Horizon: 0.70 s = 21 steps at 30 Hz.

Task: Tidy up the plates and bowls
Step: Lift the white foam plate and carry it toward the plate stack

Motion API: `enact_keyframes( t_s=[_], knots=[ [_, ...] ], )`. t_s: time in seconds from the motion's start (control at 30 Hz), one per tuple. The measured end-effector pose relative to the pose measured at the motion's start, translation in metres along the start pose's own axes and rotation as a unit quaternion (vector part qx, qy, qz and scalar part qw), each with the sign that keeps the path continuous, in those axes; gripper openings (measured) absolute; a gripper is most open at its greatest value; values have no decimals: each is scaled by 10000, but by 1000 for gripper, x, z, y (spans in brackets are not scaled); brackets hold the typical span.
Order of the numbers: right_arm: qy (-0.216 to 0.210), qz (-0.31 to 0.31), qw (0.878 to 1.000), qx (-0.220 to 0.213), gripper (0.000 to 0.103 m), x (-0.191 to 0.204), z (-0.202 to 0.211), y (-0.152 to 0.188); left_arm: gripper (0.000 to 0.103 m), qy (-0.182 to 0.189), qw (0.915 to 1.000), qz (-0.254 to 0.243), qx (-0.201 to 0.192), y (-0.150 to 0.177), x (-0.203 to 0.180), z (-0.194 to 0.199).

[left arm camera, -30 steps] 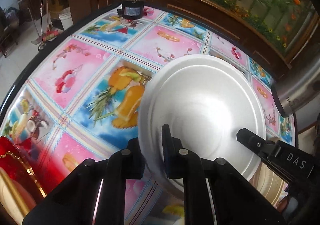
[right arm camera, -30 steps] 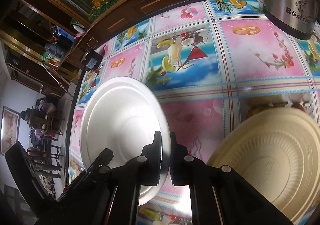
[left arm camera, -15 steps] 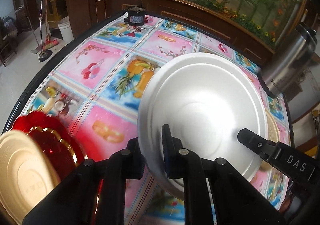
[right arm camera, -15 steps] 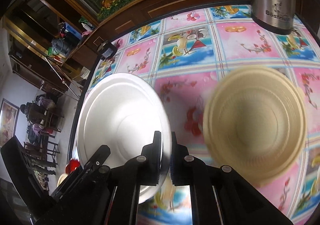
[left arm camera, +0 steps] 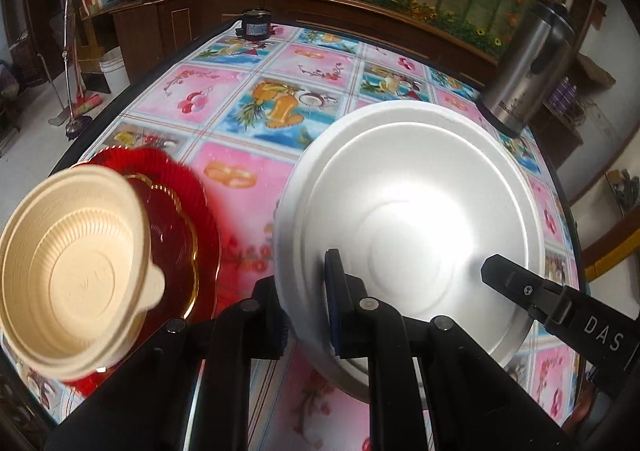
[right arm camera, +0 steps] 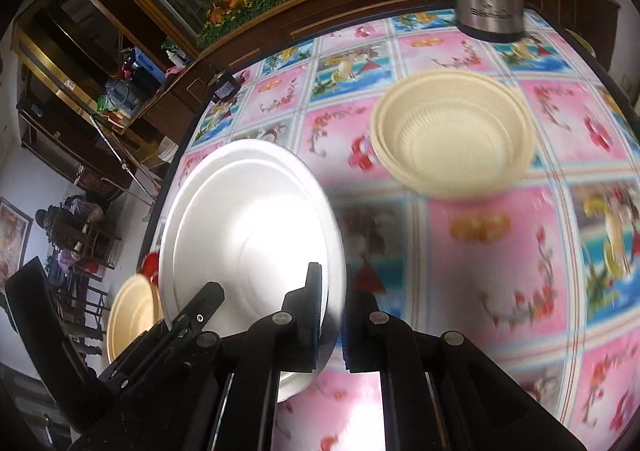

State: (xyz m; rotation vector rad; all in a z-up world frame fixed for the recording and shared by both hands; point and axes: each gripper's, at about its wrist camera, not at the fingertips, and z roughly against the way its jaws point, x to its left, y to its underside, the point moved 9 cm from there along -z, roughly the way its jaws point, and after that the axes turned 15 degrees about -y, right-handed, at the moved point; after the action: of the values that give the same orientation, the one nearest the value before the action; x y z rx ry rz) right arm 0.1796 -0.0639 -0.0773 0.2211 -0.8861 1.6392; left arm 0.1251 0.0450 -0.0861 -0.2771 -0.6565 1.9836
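White foam plate (left arm camera: 412,211) is held tilted above the counter (left arm camera: 240,123), its rim pinched from opposite sides by the left claw (left arm camera: 306,307) and right claw (right arm camera: 334,315), both clamped nearly closed. A cream bowl (left arm camera: 76,271) is seen over a red plate (left arm camera: 180,219); another cream bowl (right arm camera: 452,139) rests beyond.

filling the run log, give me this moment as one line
left gripper: shut on white plate rim | right gripper: shut on same plate rim | plate: held above table | cream bowls: on tablecloth
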Motion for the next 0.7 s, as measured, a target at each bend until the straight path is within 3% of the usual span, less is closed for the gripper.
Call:
enact_keyframes(
  t_s=[0.33, 0.7],
  knots=[
    [26, -234, 9996, -157, 8, -17, 21, 54, 14, 84, 9991, -405, -90, 48, -2, 13],
    [-84, -400, 9989, -236, 8, -26, 20, 87, 14, 54, 9982, -587, -109, 70, 5, 13]
  ],
)
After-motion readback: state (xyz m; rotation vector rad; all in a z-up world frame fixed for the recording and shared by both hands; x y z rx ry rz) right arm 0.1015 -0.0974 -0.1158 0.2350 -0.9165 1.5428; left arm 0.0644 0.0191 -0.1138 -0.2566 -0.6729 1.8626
